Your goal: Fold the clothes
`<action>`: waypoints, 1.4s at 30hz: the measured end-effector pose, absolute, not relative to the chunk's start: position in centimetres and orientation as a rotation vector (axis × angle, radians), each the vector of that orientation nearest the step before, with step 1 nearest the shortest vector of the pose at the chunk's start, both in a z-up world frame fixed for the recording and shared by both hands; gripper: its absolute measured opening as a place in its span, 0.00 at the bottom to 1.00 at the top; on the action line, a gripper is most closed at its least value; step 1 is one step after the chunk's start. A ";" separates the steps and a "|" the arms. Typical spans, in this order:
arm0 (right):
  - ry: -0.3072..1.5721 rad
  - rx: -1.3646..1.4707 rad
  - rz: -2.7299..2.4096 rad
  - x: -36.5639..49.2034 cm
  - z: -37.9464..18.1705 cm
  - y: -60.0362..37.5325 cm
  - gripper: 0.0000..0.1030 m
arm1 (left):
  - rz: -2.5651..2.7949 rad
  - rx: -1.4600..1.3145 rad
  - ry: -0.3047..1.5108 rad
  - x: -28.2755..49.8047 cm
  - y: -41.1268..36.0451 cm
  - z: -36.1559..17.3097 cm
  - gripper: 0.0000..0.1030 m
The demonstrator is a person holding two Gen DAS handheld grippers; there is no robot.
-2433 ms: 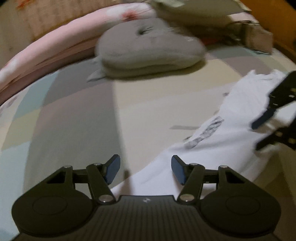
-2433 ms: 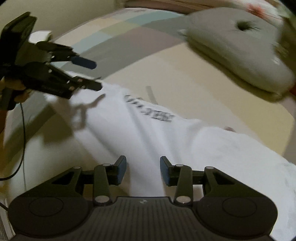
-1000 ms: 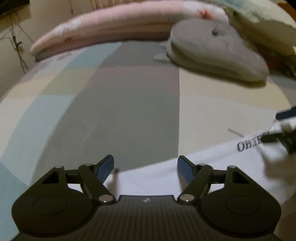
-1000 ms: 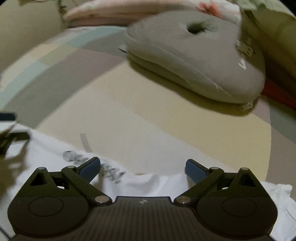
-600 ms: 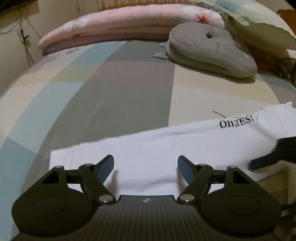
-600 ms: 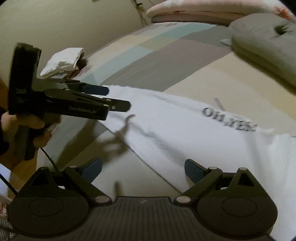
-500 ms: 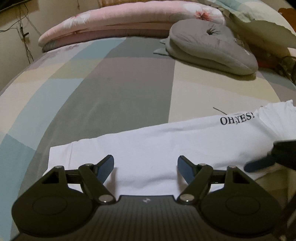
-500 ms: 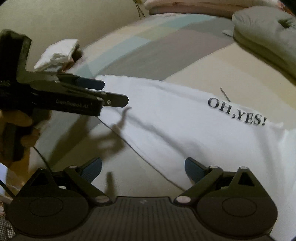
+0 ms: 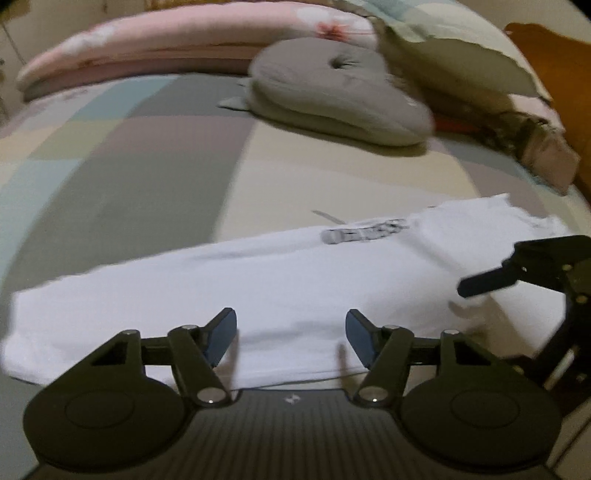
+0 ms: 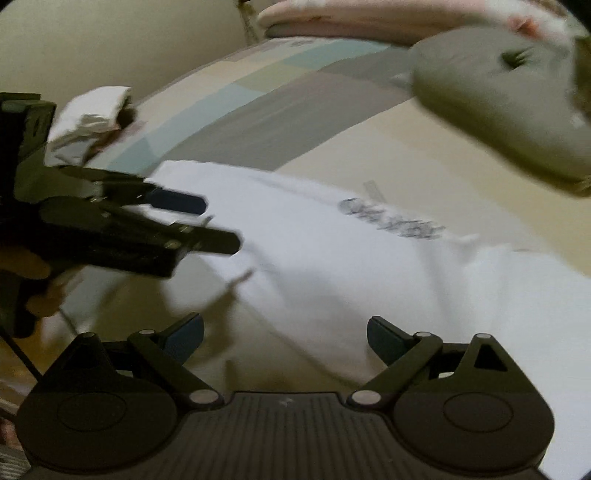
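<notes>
A white T-shirt (image 9: 280, 280) with dark lettering (image 9: 365, 230) lies as a long folded band across the patchwork bed cover. My left gripper (image 9: 291, 334) hovers open over its near edge, nothing between the fingers. In the right wrist view the same T-shirt (image 10: 369, 266) stretches from left to lower right, and my right gripper (image 10: 284, 338) stands wide open above its near edge. The left gripper (image 10: 218, 221) shows there at the left, over the shirt's end, held by a hand (image 10: 26, 269). One finger of the right gripper (image 9: 484, 282) enters the left wrist view at the right.
A grey heart-shaped cushion (image 9: 332, 92) lies further back on the bed, with a long pink pillow (image 9: 184, 33) and a pale checked pillow (image 9: 450, 51) behind it. A small stack of folded white cloth (image 10: 88, 118) sits at the bed's left edge. The bed cover (image 9: 147, 166) is bare beyond the shirt.
Both views have swung and blurred. The left gripper has moved in closer over the shirt, its fingers slightly narrower. The right gripper stays wide open and has closed in on the shirt's edge.
</notes>
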State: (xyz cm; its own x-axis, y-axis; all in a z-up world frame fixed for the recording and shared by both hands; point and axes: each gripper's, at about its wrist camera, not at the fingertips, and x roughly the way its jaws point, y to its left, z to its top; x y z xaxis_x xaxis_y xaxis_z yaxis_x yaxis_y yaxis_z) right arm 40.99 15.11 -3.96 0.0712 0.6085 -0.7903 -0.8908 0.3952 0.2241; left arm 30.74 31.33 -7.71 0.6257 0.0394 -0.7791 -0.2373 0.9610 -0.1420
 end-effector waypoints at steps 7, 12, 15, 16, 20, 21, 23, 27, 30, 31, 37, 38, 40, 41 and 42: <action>0.977 -0.370 1.037 43.0 -4.9 11.9 0.95 | 0.201 -0.309 0.979 29.4 31.5 -9.7 0.65; 0.994 -0.374 0.956 43.3 -5.4 10.1 0.95 | 0.213 -0.321 1.030 29.5 31.4 -7.9 0.61; 1.006 -0.375 0.910 43.3 -5.7 8.9 0.95 | 0.158 -0.358 0.959 31.4 30.7 -6.7 0.64; 1.011 -0.372 0.896 43.3 -5.8 8.5 0.95 | 0.133 -0.377 0.942 32.2 30.3 -6.7 0.65; 1.028 -0.377 0.855 43.0 -6.1 6.7 0.95 | 0.123 -0.435 0.955 32.8 31.2 -7.5 0.65; 1.028 -0.375 0.849 43.0 -6.0 6.5 0.95 | 0.120 -0.449 0.958 32.9 31.4 -7.7 0.66; 1.027 -0.369 0.840 43.1 -6.0 6.1 0.95 | 0.115 -0.478 0.964 33.2 31.8 -8.1 0.68; 1.024 -0.357 0.821 43.2 -5.9 5.5 0.95 | 0.104 -0.536 0.976 33.8 32.6 -8.9 0.68; 1.022 -0.347 0.807 43.3 -5.9 5.0 0.95 | 0.096 -0.579 0.985 34.2 33.2 -9.5 0.68; 1.021 -0.343 0.804 43.4 -5.9 4.9 0.96 | 0.093 -0.593 0.988 34.4 33.4 -9.7 0.68; 1.020 -0.336 0.795 43.8 -5.8 5.1 0.96 | 0.247 -0.629 0.977 30.9 39.2 -9.5 0.68; 1.021 -0.337 0.795 43.8 -5.9 5.2 0.96 | 0.279 -0.613 0.980 30.3 39.9 -9.5 0.68; 1.024 -0.341 0.796 43.7 -5.9 5.3 0.96 | 0.342 -0.582 0.985 29.2 41.3 -9.4 0.68; 1.025 -0.345 0.798 43.6 -5.8 5.4 0.96 | 0.368 -0.575 0.984 28.7 42.2 -9.4 0.68; 1.026 -0.348 0.802 43.7 -5.8 5.6 0.96 | 0.395 -0.566 0.984 28.3 43.0 -9.4 0.68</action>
